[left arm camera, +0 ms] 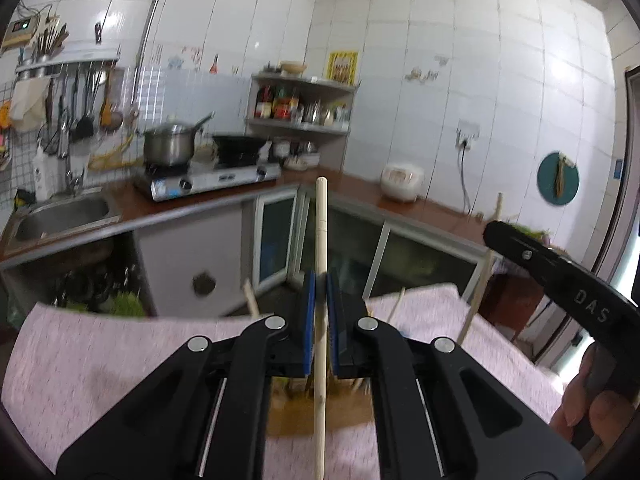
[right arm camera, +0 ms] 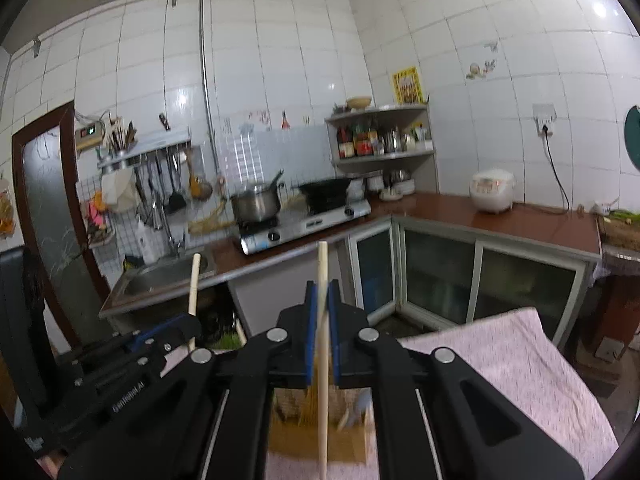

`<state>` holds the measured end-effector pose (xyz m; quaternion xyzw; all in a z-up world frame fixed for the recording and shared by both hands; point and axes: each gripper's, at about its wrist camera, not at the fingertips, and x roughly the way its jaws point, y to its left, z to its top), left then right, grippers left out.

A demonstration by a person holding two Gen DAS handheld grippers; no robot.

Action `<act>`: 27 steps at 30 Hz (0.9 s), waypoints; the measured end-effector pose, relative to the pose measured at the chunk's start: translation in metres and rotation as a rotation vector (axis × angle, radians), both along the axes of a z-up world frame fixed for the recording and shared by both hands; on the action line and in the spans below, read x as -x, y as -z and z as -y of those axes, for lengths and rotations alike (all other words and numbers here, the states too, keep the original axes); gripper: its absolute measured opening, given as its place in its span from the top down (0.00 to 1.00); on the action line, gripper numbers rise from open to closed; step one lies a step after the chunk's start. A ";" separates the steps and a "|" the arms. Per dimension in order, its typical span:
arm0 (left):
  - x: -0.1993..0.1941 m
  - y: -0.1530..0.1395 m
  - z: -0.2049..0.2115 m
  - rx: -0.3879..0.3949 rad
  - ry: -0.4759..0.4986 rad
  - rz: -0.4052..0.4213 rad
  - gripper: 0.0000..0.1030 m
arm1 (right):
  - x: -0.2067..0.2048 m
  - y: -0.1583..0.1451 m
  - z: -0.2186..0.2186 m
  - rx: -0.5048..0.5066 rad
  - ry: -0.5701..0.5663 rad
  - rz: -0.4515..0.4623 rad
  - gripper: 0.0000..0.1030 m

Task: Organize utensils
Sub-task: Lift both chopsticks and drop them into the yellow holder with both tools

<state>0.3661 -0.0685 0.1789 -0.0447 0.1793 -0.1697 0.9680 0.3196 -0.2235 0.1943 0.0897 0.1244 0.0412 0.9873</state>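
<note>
My left gripper [left arm camera: 321,280] is shut on a pale wooden chopstick [left arm camera: 321,240] that stands upright between its blue pads, above the pink cloth-covered table [left arm camera: 100,360]. My right gripper [right arm camera: 322,292] is shut on a second wooden chopstick [right arm camera: 322,272], also upright. Below both grippers sits a brown wooden utensil holder [right arm camera: 316,436] with several sticks in it, partly hidden by the gripper bodies. The right gripper shows in the left wrist view [left arm camera: 560,280] at the right, and the left gripper shows in the right wrist view [right arm camera: 132,348] at the left with its chopstick [right arm camera: 193,284].
Beyond the table is an L-shaped kitchen counter [left arm camera: 280,188] with a sink [left arm camera: 60,212], a gas stove [left arm camera: 208,180] carrying a steel pot [left arm camera: 168,144] and a black wok [left arm camera: 240,146], a corner spice shelf [left arm camera: 300,100] and a rice cooker [left arm camera: 402,182].
</note>
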 end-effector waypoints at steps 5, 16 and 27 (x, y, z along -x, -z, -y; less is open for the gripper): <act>-0.028 0.000 0.013 0.003 -0.001 0.049 0.96 | -0.024 -0.003 -0.004 0.013 0.019 0.037 0.94; -0.076 0.022 0.021 0.017 -0.028 0.085 0.96 | -0.060 0.025 0.001 0.033 0.032 0.048 0.94; -0.060 0.030 0.027 -0.039 -0.031 0.141 0.95 | -0.060 0.055 -0.007 0.062 -0.002 0.008 0.94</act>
